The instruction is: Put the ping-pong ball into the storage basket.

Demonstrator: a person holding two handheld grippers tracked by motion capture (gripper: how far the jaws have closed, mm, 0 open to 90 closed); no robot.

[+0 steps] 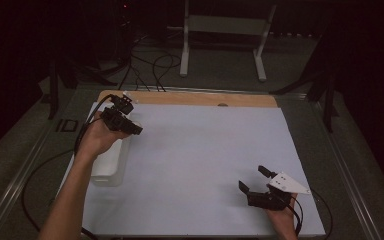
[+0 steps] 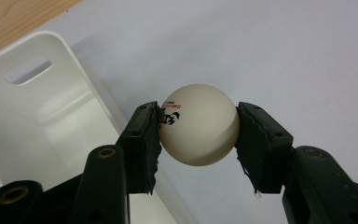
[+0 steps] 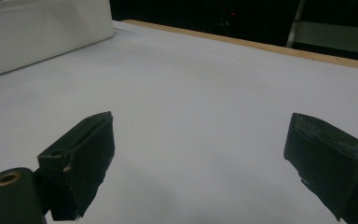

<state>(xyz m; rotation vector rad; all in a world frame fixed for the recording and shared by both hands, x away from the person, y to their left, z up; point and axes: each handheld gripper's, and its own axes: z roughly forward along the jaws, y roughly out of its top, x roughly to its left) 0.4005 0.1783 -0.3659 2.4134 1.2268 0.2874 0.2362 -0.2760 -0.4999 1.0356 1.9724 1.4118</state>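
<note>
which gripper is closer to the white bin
Left. The left gripper, shut on a ping-pong ball, hangs by the white bin at the table's left edge. The right gripper is open, far across the sheet near the right corner.

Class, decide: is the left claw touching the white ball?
Touching. The left gripper view shows the left claw with both pads pressed against the white ball.

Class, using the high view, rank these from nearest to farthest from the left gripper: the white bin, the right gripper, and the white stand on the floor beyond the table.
1. white bin: directly beneath and beside the left gripper, at the table's left edge.
2. white stand: on the floor beyond the table's far edge.
3. right gripper: near right corner. Ranks 2 and 3 are close to call.
</note>
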